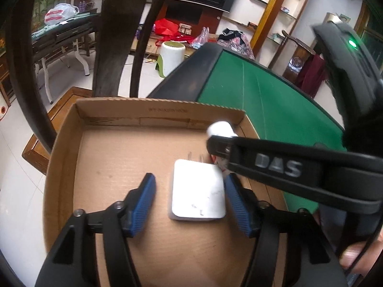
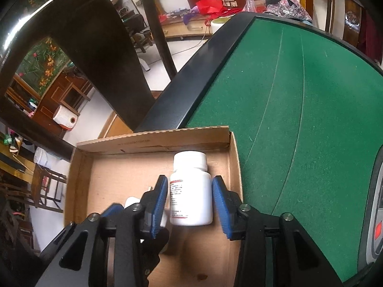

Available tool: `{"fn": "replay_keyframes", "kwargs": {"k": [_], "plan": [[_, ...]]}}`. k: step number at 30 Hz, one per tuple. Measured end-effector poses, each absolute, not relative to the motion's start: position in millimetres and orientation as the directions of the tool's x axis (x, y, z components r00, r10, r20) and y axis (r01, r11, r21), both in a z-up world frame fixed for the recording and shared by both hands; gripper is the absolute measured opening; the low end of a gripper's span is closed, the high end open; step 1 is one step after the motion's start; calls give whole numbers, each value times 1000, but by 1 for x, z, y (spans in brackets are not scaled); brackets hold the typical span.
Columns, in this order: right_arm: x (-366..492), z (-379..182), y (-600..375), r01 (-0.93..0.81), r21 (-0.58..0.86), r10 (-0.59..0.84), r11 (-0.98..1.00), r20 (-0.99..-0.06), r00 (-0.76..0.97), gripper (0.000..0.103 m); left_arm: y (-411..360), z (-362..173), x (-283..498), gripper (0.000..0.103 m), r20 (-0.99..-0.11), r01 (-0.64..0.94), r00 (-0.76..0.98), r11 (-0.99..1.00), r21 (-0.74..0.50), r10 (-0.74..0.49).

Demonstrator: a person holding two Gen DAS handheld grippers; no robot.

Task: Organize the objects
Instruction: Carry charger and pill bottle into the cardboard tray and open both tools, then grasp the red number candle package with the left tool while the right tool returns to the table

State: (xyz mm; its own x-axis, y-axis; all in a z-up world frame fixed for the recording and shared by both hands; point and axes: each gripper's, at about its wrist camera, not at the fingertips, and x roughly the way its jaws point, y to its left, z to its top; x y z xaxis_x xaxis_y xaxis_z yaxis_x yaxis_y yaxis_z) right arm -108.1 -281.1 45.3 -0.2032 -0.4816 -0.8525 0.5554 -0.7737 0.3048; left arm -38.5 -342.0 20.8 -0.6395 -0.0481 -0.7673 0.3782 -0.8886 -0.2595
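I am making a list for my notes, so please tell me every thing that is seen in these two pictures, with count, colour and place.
cardboard box: one, brown, open top, at the table's corner.
charger plug: one, white, flat on the box floor between the left gripper's fingers, prongs pointing away.
pill bottle: one, white with a printed label, in the box between the right gripper's fingers, near the right wall.
table: one, green felt with black rim, under and right of the box.
stool: one, white and green, on the floor beyond.
left gripper: one, black with blue pads, open.
right gripper: one, black with blue pads, open.
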Motion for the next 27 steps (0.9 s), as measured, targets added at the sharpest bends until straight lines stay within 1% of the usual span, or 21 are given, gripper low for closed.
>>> {"fn": "replay_keyframes", "kwargs": {"k": [3, 5, 7, 11, 15, 18, 20, 22, 24, 27], "plan": [[-103, 52, -277, 557, 312, -497, -770, -840, -217, 53, -343, 24, -37, 64, -760, 377, -649, -883, -280, -36], [-96, 62, -270, 564, 288, -494, -774, -832, -254, 60, -342, 28, -35, 64, -756, 374, -654, -883, -285, -33], [-90, 68, -262, 566, 297, -510, -769, -819, -263, 63, -338, 33, -30, 65, -750, 368, -661, -884, -290, -29], [-75, 83, -234, 551, 335, -548, -764, -788, -280, 65, -329, 41, -19, 69, -739, 356, -673, -890, -285, -33], [-63, 87, -199, 520, 375, -575, -767, -762, -298, 66, -317, 46, -7, 70, -732, 348, -681, -888, -300, -20], [-51, 90, -167, 501, 402, -592, -766, -745, -308, 68, -304, 56, 4, 70, -707, 331, -707, -891, -311, -16], [-45, 89, -149, 491, 424, -607, -761, -733, -307, 75, -291, 63, 10, 70, -691, 317, -722, -898, -304, -21], [-37, 90, -128, 485, 450, -628, -750, -715, -308, 78, -277, 69, 15, 71, -679, 294, -734, -904, -309, -6], [-26, 91, -104, 483, 475, -652, -736, -689, -317, 78, -262, 72, 20, 71, -668, 276, -744, -906, -321, 10], [-14, 92, -75, 482, 475, -659, -736, -666, -349, 78, -235, 75, 26, 71, -656, 240, -754, -916, -322, 33]]}}
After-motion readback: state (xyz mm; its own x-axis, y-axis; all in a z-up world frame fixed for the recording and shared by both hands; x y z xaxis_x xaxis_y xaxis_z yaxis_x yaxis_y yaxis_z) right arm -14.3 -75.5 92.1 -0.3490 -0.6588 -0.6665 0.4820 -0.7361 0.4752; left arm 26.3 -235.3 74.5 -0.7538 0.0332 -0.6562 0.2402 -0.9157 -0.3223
